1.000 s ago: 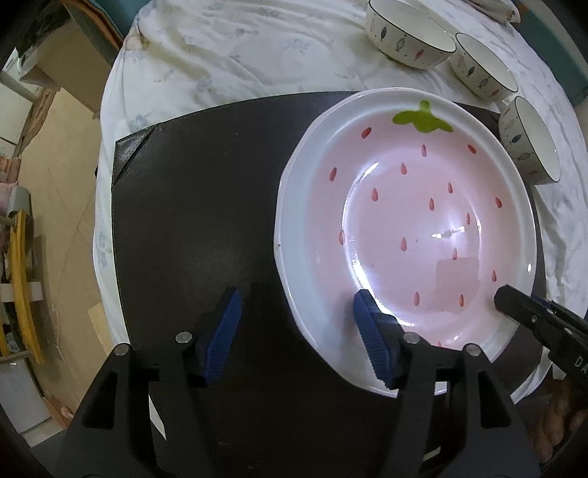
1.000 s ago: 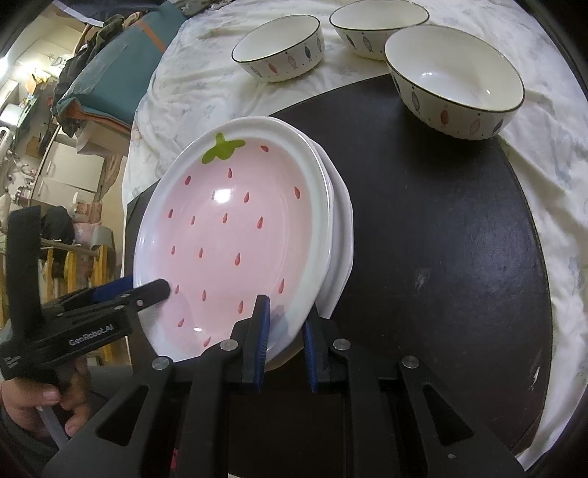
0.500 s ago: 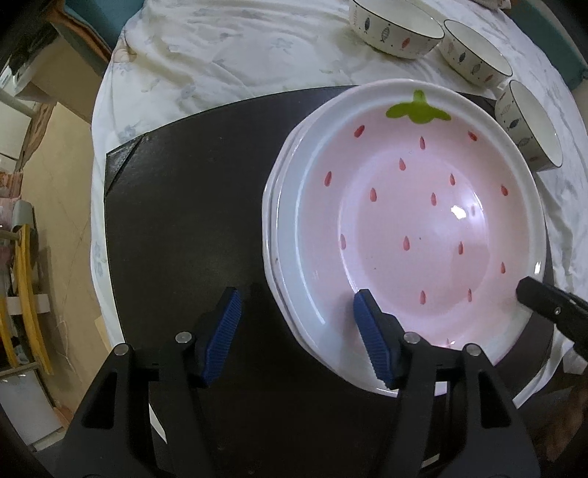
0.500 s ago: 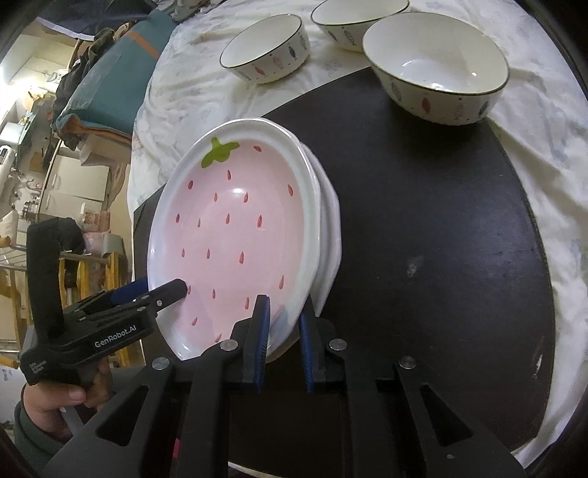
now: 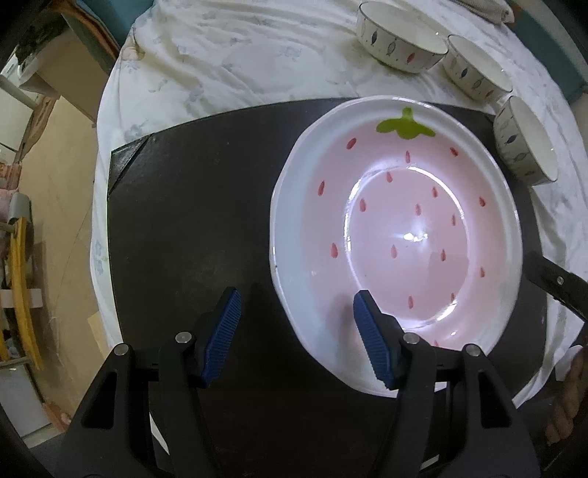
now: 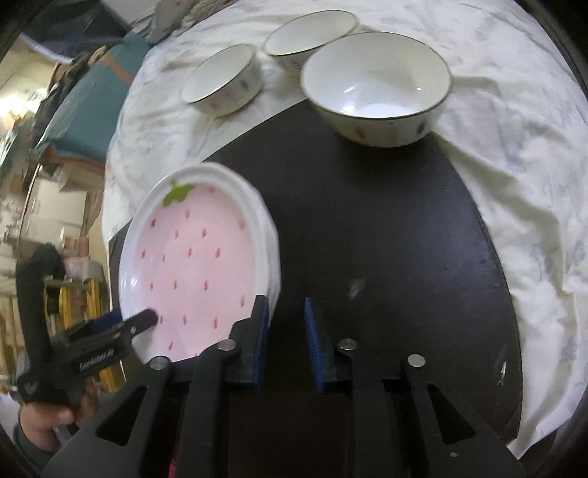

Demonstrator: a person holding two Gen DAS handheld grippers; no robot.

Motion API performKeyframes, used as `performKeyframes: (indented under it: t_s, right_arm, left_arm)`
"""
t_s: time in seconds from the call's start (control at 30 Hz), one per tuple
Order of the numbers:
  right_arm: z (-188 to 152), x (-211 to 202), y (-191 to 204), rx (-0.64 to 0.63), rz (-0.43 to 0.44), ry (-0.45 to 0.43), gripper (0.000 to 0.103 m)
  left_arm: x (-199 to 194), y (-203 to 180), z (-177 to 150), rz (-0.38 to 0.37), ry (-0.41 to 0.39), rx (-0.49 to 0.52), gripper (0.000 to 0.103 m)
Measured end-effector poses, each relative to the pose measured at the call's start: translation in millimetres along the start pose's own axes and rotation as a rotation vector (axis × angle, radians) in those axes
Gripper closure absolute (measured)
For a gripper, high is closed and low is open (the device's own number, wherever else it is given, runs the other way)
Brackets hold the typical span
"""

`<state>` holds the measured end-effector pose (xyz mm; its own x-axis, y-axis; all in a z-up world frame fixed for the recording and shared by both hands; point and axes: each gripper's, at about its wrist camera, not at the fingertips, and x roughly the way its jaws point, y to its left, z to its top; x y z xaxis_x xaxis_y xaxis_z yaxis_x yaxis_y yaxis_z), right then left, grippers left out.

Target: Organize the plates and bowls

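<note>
- Pink with red seed marks and a green leaf, your strawberry plate [image 5: 397,235] fills the right half of the left wrist view; it sits on top of a plate stack [image 6: 270,257] whose white rims show just under it in the right wrist view, left of centre.
- Your left gripper [image 5: 296,331] has its jaws apart and holds nothing: one blue pad [image 5: 371,338] is over the plate's near rim, the other over the black mat [image 5: 191,220].
- Your right gripper [image 6: 284,331] has just been opening its jaws; they now stand apart at the stack's right edge, the left pad [image 6: 261,331] in front of the rims. Whether it touches them you cannot tell, and nothing is between the pads.
- White lettering on the left gripper's body, lower left of the right wrist view, is too blurred to read.
- Three white bowls with dark rims, bowl one [image 6: 376,86], bowl two [image 6: 222,79] and bowl three [image 6: 310,31], stand in the upper part of that view, the nearest partly on the mat, the others on the pale tablecloth [image 6: 514,147].
</note>
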<state>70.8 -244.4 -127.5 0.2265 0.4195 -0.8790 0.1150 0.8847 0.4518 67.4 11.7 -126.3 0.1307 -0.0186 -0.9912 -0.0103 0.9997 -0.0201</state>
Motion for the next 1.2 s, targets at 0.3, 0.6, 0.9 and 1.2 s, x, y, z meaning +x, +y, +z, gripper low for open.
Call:
performKeyframes:
  t_s: [0.3,0.6,0.9,1.2]
  right_arm:
    - [10,15,12,-0.022,-0.01,0.01,0.047]
    - [19,38,20,-0.083,-0.012,0.033,0.061]
    - [16,40,31,-0.124,-0.033,0.027,0.076]
    - [8,37,31,-0.115,-0.041,0.031,0.078]
  left_arm:
    - [6,4,2,-0.043,0.033,-0.028,0.042]
    - [16,11,3,-0.15,0.077,-0.076,0.048]
    - [15,4,7,-0.154,0.063,-0.052,0.061]
    - [4,-2,5,-0.064,-0.005,-0.009,0.06]
